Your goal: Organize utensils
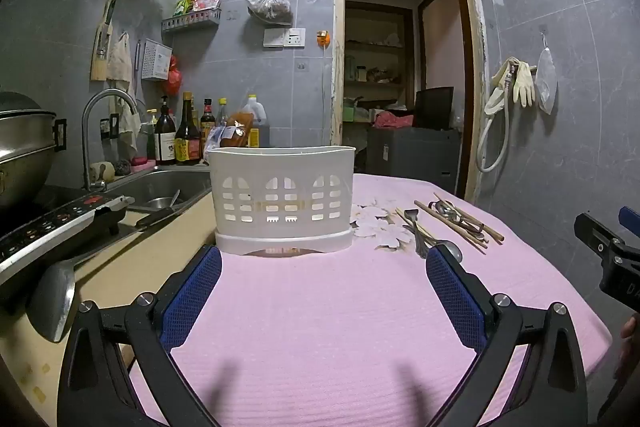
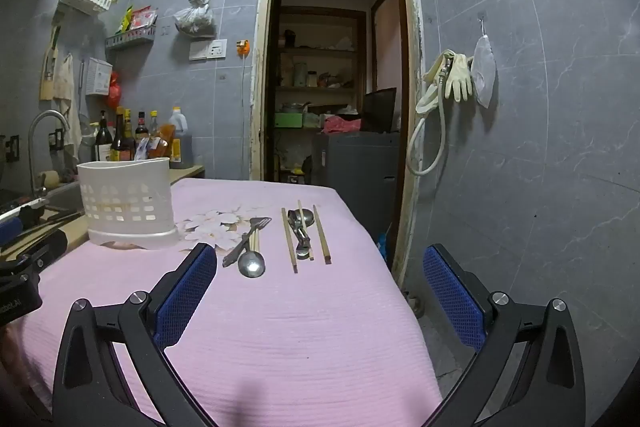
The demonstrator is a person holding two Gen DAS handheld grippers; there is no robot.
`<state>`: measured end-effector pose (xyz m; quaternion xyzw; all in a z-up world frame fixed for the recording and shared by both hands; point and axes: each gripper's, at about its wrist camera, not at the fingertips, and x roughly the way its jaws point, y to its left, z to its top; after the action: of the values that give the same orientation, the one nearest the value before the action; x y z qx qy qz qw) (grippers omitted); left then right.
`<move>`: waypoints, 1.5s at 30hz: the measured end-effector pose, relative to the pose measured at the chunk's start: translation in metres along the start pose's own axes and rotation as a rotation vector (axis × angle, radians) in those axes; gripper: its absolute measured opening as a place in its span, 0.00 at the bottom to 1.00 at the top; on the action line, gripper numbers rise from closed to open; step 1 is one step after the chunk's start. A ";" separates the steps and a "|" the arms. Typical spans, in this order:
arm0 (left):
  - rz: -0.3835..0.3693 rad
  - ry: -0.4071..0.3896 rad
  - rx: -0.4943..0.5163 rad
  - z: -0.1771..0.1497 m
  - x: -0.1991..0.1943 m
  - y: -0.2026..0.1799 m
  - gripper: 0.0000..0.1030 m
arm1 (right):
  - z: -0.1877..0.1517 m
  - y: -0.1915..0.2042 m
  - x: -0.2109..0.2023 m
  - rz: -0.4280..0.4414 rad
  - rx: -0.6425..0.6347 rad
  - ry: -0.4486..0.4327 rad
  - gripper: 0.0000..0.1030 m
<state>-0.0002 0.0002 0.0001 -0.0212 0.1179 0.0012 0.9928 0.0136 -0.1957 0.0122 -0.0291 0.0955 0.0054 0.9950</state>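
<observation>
A white slotted utensil basket stands on the pink cloth, straight ahead of my left gripper, which is open and empty. The basket also shows at the left of the right wrist view. Metal spoons, a fork and wooden chopsticks lie on the cloth ahead of my right gripper, which is open and empty. The same utensils show right of the basket in the left wrist view. The right gripper's body shows at that view's right edge.
A sink with a tap, sauce bottles and a cooktop are left of the table. A ladle lies at the near left. An open doorway is behind; the table's right edge drops to the floor.
</observation>
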 end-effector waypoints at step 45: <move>0.003 0.006 -0.001 -0.005 0.007 0.002 0.97 | 0.000 0.003 0.000 0.000 -0.005 0.006 1.00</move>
<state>0.0052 0.0016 -0.0069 -0.0213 0.1211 0.0027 0.9924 0.0139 -0.1924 0.0118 -0.0317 0.0984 0.0056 0.9946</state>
